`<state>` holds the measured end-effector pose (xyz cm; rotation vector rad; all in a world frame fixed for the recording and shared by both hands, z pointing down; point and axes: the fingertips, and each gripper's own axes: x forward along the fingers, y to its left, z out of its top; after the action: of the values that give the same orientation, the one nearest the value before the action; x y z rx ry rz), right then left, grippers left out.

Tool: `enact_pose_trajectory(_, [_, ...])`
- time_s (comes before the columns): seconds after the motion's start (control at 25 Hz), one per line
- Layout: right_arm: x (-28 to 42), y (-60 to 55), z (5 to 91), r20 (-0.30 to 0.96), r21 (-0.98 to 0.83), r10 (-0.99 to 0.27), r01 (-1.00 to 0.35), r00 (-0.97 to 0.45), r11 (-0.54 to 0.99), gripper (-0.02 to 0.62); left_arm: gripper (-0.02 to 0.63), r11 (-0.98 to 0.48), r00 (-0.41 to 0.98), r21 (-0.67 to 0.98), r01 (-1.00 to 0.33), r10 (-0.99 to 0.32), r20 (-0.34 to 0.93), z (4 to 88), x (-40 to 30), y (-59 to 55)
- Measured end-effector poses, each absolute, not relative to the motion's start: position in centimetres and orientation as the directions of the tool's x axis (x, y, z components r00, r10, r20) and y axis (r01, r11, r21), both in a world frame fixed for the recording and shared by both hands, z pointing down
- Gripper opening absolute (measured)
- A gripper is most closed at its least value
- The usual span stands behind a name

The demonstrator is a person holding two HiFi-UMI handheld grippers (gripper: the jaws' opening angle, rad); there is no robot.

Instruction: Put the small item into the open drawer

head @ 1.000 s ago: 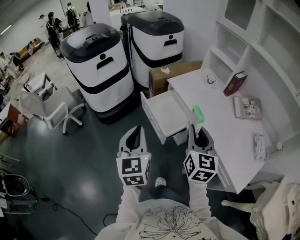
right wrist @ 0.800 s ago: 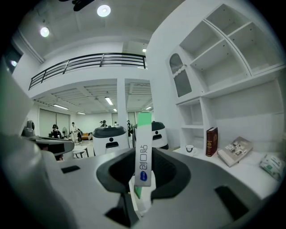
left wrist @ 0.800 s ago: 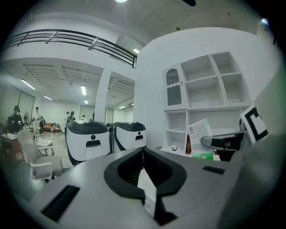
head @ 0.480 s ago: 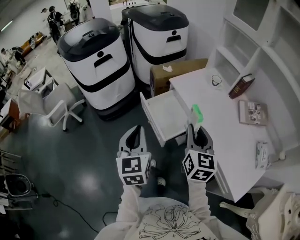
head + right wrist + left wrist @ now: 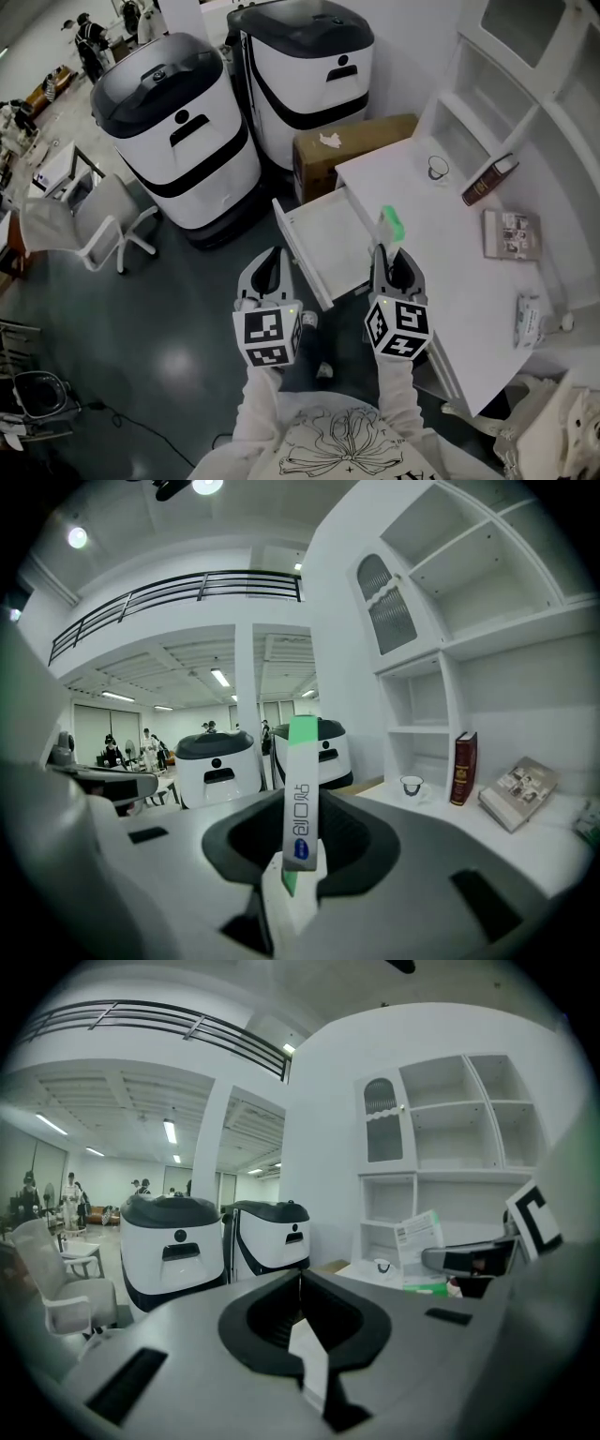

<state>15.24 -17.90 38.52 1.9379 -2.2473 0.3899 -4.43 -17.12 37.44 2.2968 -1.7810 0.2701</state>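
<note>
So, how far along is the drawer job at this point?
Done: the drawer stands open, and the green-and-white packet is clamped upright in the right tongs. In hand: the packet is held near the drawer, not inside. Left: lower it in and release. The left tongs are shut, empty.

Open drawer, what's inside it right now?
The open drawer shows only a bare white bottom. Part of its right side is hidden behind the right gripper and the green-and-white packet in its jaws.

No readable text, print on the green-and-white packet (image 5: pixel 302 799) too blurred
</note>
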Motion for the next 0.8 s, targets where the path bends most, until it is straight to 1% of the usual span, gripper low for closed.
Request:
enact_pose_trajectory(0.36, [14.5, -26.9, 40.5, 0.325, -0.091, -0.939, -0.992, -0.116, 0.091, 0.091, 0.006, -0.3, 0.308, 0.075, -0.951, -0.897, 0.318, 39.3, -4.4, -26.8])
enact_pose_trajectory(0.8, [14.0, -32.4, 46.7, 0.449, -0.067, -0.89, -0.996, -0.084, 0.06, 0.091, 0.006, -0.354, 0.373, 0.124, -0.927, -0.829, 0.417, 45.3, -4.1, -33.2])
